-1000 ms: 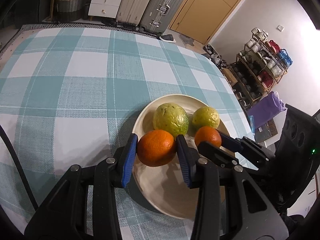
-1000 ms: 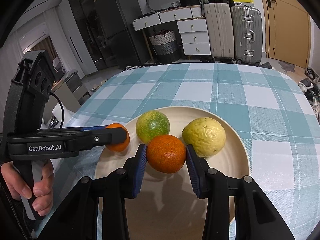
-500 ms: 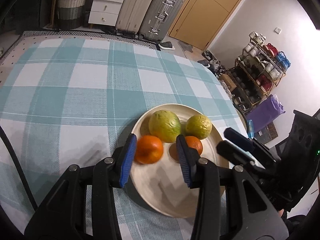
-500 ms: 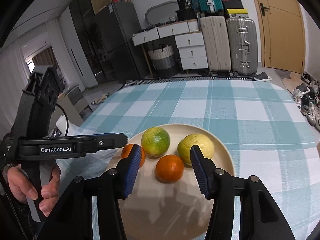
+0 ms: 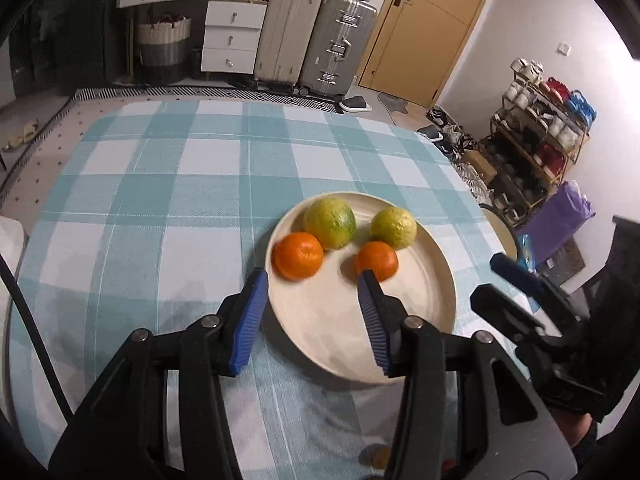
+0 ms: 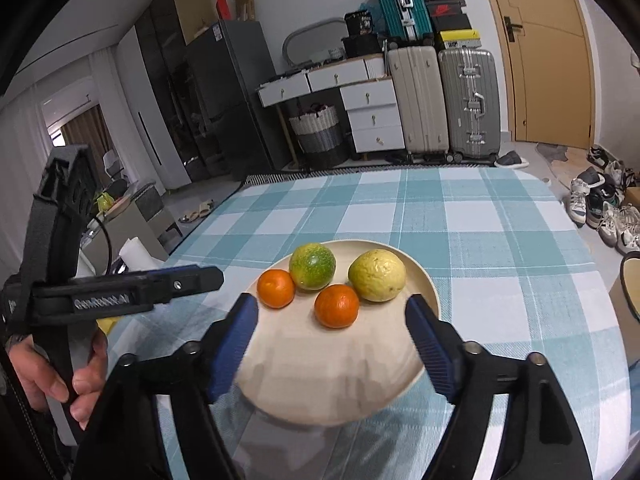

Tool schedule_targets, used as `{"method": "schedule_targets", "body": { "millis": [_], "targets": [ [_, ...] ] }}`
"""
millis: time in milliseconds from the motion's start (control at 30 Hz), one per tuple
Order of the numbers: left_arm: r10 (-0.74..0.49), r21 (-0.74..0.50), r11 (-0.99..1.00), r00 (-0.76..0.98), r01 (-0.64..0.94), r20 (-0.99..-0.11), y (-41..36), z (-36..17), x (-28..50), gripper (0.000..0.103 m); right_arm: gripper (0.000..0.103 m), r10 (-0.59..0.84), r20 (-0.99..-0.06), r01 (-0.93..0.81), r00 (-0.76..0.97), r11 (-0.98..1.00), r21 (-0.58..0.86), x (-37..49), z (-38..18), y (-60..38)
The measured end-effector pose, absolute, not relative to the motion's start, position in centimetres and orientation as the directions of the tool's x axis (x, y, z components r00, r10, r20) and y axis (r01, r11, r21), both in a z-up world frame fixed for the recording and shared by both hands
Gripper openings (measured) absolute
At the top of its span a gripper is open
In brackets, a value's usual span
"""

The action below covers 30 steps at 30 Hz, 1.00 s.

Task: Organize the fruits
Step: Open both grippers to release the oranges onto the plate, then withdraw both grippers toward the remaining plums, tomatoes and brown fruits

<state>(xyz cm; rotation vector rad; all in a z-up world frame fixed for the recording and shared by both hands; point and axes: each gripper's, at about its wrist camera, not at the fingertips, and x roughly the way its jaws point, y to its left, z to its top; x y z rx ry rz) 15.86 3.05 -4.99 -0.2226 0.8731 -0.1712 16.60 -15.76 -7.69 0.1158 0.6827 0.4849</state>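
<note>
A cream plate [image 5: 432,308] [image 6: 332,384] on the checked tablecloth holds two oranges and two green-yellow fruits. The left orange [image 5: 298,255] [image 6: 276,288] and the right orange [image 5: 377,261] [image 6: 337,305] lie in front of the green fruit [image 5: 329,223] [image 6: 312,266] and the yellow fruit [image 5: 393,222] [image 6: 377,275]. My left gripper [image 5: 314,280] hovers above the plate's near edge, its jaws opening, nothing between them. My right gripper [image 6: 332,308] hangs over the plate with jaws opening wide and empty. Each gripper shows in the other's view, the right gripper [image 5: 516,284] and the left gripper [image 6: 200,278].
A person's hand [image 6: 52,380] holds the left gripper's handle. Beyond the table stand suitcases [image 5: 316,44], white drawers [image 5: 230,38], a basket [image 5: 164,44], a shoe rack [image 5: 536,136] and a door [image 5: 432,28]. Another dish's rim [image 6: 630,284] shows at the right.
Both grippers let go of their oranges, which now lie on the plate. Both pulled back and rose, and the right jaws spread much wider.
</note>
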Motion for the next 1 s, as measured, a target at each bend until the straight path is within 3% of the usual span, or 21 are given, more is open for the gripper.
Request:
{"method": "schedule_targets", "body": {
  "millis": [67,133,200,533,1000],
  "targets": [
    [-0.208,-0.238,0.97,0.647,0.042,-0.733,2.5,-4.6,14.6,0.05,0.085,0.468,-0.567,-0.394,0.678,0.882,0.256,15.6,-7.3,-16.0],
    [-0.193,-0.227,0.973,0.663,0.036,-0.723,2.2,-4.2,13.7,0.065,0.086,0.469,-0.558,-0.398,0.685,0.882,0.254,14.7,-6.9,-16.2],
    [-0.171,-0.201,0.979,0.686,0.037,-0.707,1.7,-3.5,12.4,0.073,0.09,0.471,-0.548,-0.401,0.691,0.881,0.251,13.8,-6.5,-16.5],
    [-0.093,-0.09,0.995,0.759,0.045,-0.645,-0.1,-1.1,7.4,0.096,0.102,0.477,-0.516,-0.396,0.711,0.879,0.266,10.2,-5.4,-18.1],
    [-0.074,-0.099,0.995,0.745,0.01,-0.663,0.5,-1.8,4.4,0.102,0.103,0.499,-0.497,-0.407,0.71,0.867,0.289,7.4,-5.0,-19.2]
  ]
}}
